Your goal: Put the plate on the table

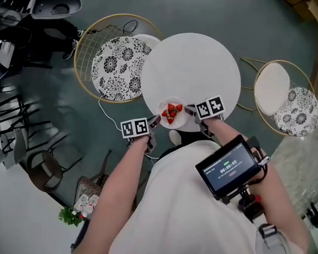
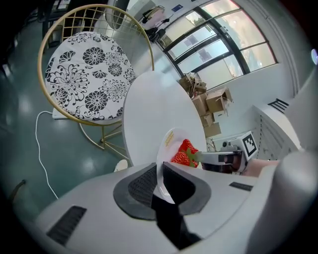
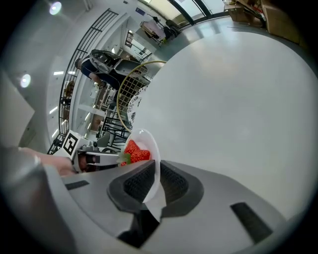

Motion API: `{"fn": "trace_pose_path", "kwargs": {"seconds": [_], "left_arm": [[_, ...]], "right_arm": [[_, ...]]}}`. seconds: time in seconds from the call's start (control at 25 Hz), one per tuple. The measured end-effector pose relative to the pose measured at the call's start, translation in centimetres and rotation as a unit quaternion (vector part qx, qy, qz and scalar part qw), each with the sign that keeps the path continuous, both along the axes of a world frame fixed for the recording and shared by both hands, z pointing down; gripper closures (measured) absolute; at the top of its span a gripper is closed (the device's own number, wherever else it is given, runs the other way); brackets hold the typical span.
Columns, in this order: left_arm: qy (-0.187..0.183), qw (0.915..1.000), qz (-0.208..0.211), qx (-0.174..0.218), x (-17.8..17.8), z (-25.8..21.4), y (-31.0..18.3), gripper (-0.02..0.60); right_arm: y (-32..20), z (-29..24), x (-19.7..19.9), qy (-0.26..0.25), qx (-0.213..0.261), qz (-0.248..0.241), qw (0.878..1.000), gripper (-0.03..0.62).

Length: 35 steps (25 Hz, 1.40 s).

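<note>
Plate [image 1: 173, 125] with strawberries [image 1: 171, 112] at near edge of table [image 1: 191, 70]. Left gripper [image 1: 153, 122], right gripper [image 1: 192, 111]: fingers pinching opposite rims. Likely light, stiff, slick, breakable; rim hold suits, keep level.

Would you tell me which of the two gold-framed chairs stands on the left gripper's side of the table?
The chair at the table's upper left in the head view; the other chair stands to the table's right.

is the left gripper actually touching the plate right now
Touching. The left gripper view shows the left gripper with both jaws closed on the rim of the plate, with no gap at either pad.
</note>
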<state>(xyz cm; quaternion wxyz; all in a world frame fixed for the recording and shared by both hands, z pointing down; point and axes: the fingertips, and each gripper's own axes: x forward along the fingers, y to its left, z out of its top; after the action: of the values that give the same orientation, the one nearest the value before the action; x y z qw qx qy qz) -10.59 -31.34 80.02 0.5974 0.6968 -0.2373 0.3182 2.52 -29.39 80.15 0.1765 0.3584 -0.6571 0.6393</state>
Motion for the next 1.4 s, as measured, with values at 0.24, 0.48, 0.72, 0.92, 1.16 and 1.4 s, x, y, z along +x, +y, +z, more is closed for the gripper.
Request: {"fn": "trace_pose_path", "kwargs": {"seconds": [0.24, 0.48, 0.72, 0.92, 1.16, 1.4], "left_arm": [[-0.011, 0.9998, 0.018, 0.001, 0.5, 1.7, -2.4, 0.561], [-0.025, 0.9985, 0.043, 0.023, 1.6, 2.1, -4.9, 0.558], [-0.072, 0.9895, 0.112, 0.056, 2.2, 2.5, -6.2, 0.545], [-0.094, 0.9809, 0.152, 0.078, 2.5, 2.4, -5.9, 0.533], [-0.124, 0.9747, 0.164, 0.086, 2.7, 2.3, -6.2, 0.525], [-0.127, 0.9754, 0.159, 0.083, 2.8, 1.9, -6.0, 0.518]], "right_arm": [[-2.1, 1.7, 0.3, 0.003, -0.004, 0.008, 1.000, 0.563], [-4.1, 2.2, 1.2, 0.023, 0.005, 0.018, 1.000, 0.563], [-5.1, 1.9, 1.5, 0.038, 0.025, -0.001, 0.999, 0.563], [-4.9, 2.2, 1.6, 0.068, 0.029, -0.016, 0.997, 0.563], [-5.0, 2.0, 1.8, 0.127, 0.057, -0.064, 0.988, 0.549], [-4.7, 1.8, 1.9, 0.133, 0.059, -0.058, 0.988, 0.546]]}}
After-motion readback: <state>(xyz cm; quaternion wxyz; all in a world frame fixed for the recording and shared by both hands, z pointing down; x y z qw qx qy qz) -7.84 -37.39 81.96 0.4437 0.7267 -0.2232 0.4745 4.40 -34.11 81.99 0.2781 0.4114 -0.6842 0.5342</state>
